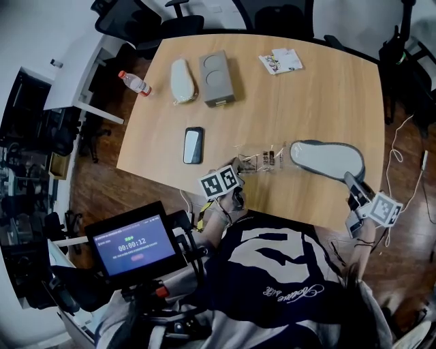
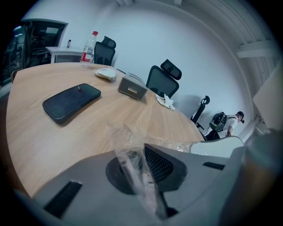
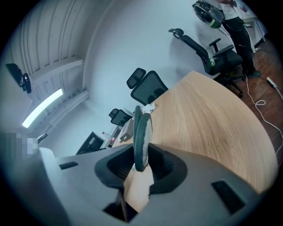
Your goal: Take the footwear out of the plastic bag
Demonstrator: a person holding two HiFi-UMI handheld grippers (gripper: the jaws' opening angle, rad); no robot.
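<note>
Wooden table (image 1: pixel 306 102) with a phone (image 1: pixel 193 145) stands on dark floor (image 1: pixel 139 187) in the head view. Left gripper view: the left gripper (image 2: pixel 149 181) pinches the plastic bag (image 2: pixel 128 152), office chairs (image 2: pixel 161 81) behind. Right gripper view: the right gripper (image 3: pixel 140 167) grips the slipper (image 3: pixel 142 128) over the table.

This is an office meeting room. A large light-wood table with rounded corners (image 1: pixel 320 102) fills the middle of the head view. Black high-backed swivel chairs with headrests (image 1: pixel 178 19) stand along its far edge at the top of the frame. The left gripper view shows such chairs at centre against a plain white wall (image 2: pixel 146 39). A white side desk (image 1: pixel 78 85) sits at upper left on a dark wood-plank floor (image 1: pixel 102 180). A long ceiling light strip (image 3: pixel 44 107) glows at the left of the right gripper view.
</note>
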